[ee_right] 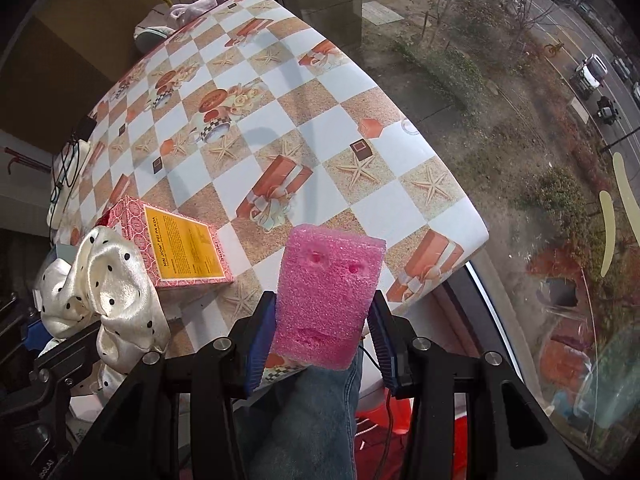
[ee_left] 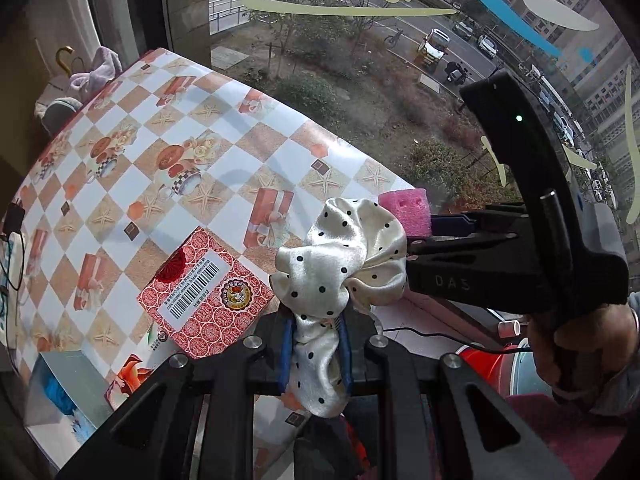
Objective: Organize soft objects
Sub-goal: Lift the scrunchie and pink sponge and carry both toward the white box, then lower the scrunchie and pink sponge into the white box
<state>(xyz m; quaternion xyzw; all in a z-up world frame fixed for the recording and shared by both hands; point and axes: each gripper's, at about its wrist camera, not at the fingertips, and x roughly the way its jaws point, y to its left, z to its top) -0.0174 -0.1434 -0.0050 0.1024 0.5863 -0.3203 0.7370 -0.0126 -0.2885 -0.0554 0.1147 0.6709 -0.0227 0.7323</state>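
The left gripper (ee_left: 316,344) is clamped on the white satin polka-dot scrunchie (ee_left: 340,256), the right gripper (ee_right: 320,344) holds the pink foam sponge block (ee_right: 328,300) upright, both near the checkered tablecloth's (ee_right: 280,120) near edge, side by side.

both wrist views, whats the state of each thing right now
scrunchie: pinched in the left gripper, off the table
pink sponge: held between the right gripper fingers, off the table
red box: closed, lying flat on the table
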